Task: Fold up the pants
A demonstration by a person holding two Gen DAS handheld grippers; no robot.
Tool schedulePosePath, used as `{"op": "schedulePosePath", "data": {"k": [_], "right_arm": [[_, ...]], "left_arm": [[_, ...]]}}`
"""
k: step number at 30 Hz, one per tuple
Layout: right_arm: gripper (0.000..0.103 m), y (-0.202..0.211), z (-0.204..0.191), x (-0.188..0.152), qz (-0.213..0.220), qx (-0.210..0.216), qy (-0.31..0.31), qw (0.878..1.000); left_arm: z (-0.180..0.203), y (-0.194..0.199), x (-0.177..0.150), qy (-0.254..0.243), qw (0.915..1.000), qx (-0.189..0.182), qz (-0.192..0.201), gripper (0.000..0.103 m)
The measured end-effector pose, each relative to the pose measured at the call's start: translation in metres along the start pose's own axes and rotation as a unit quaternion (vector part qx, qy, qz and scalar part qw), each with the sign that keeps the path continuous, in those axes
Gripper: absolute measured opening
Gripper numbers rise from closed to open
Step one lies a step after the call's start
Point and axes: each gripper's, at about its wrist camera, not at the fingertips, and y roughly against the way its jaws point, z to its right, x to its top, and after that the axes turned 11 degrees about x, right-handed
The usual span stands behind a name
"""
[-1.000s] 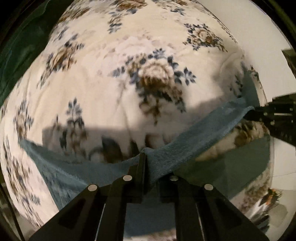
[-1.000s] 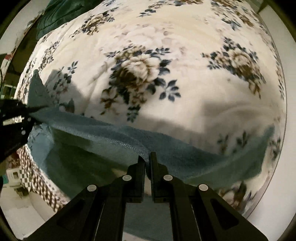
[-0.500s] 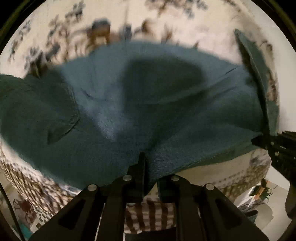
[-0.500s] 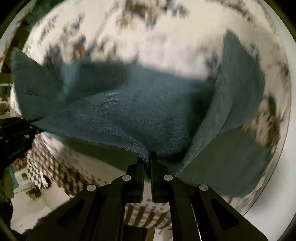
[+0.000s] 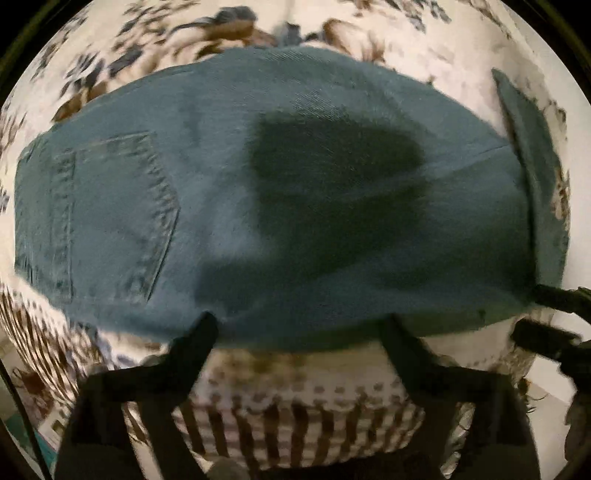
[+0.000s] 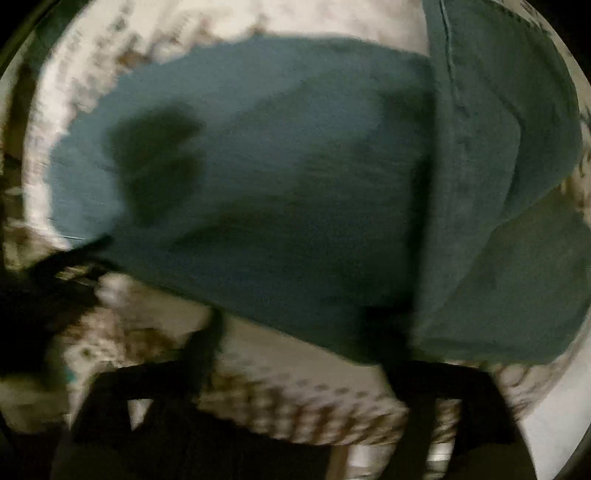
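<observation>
Leftmost, a stitched back pocket [image 5: 110, 218] marks the waist end of the teal-blue denim pants [image 5: 295, 192], which are laid flat on the cream bedspread with blue-and-brown flowers [image 5: 221, 33], near its striped front edge. The garment's long axis is seen to run across the view, waist to the left and fold to the right, where a loose flap [image 5: 532, 166] is still turned out. The black left gripper [image 5: 299, 325] is opening wide, its tips just at the near hem, nothing pinched between them. The black right gripper [image 6: 295, 317] is likewise opening, empty, at the same near edge; the flap lies nearer this one.
</observation>
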Motion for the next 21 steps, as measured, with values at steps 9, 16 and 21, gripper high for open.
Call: {"op": "schedulePosePath", "data": {"k": [9, 16, 21], "right_arm": [[0.092, 0.082, -0.016, 0.025, 0.113, -0.151, -0.015, 0.982], [0.092, 0.067, 0.023, 0.094, 0.137, -0.213, -0.041, 0.966], [0.091, 0.045, 0.043, 0.139, 0.148, -0.230, -0.058, 0.960]], "left_arm": [[-0.032, 0.053, -0.022, 0.054, 0.9923, 0.055, 0.097, 0.092], [-0.055, 0.022, -0.001, 0.081, 0.9835, 0.105, 0.123, 0.092], [-0.077, -0.013, 0.022, 0.106, 0.9803, 0.126, 0.108, 0.092]]}}
